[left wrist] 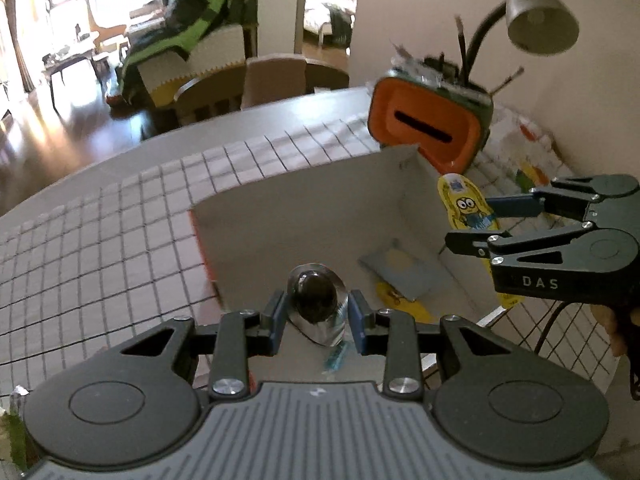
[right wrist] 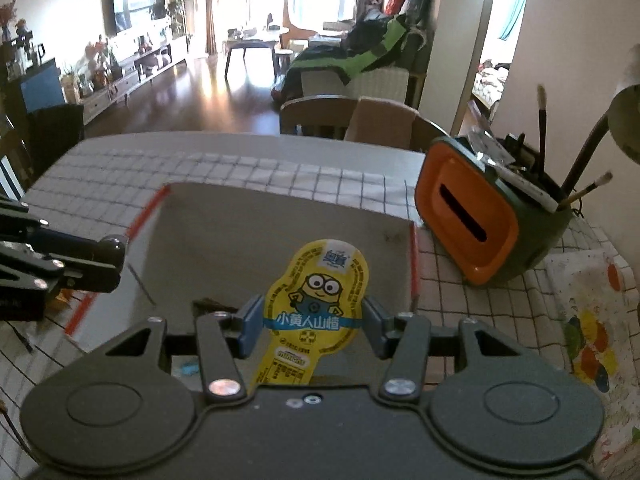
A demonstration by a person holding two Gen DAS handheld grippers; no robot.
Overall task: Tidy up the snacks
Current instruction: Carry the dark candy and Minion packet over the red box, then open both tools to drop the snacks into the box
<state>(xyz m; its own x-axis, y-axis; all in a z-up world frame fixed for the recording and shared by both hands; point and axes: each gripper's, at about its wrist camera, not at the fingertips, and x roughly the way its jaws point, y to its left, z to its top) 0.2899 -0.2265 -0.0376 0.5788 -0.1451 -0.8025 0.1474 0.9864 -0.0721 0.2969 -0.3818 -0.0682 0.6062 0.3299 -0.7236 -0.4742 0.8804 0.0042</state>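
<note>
We are at a table (right wrist: pixel 240 160) with a checked cloth, a bright living room behind it, and a shallow white box (left wrist: pixel 320 208) with red edges standing open in front of us; an orange-faced holder (right wrist: pixel 472 220) full of brushes sits just beside the box's far right corner, under a lamp (left wrist: pixel 540 12). Our left gripper (left wrist: pixel 318 320) hangs over the near end of the box, its jaws partly closed with the blue pads pressing both sides of a dark, egg-shaped snack in a silvery wrapper (left wrist: pixel 316 304). Our right gripper (right wrist: pixel 312 326) is over the right side of the box, its jaws also partly closed, pinching a flat yellow pouch (right wrist: pixel 316 300) with a cartoon figure across its waist, so the pouch stands upright between the pads. Inside the box lie a grey-blue flat packet (left wrist: pixel 404 272) and another yellow pouch (left wrist: pixel 400 300), partly under it. We judge both held snacks to be light. The pouch looks thin and floppy, so the narrow waist is the sensible place to grip, and it may curl or swing. The foil wrapper looks slick and crushable, so the rounded body between the pads wants only a gentle squeeze.
</note>
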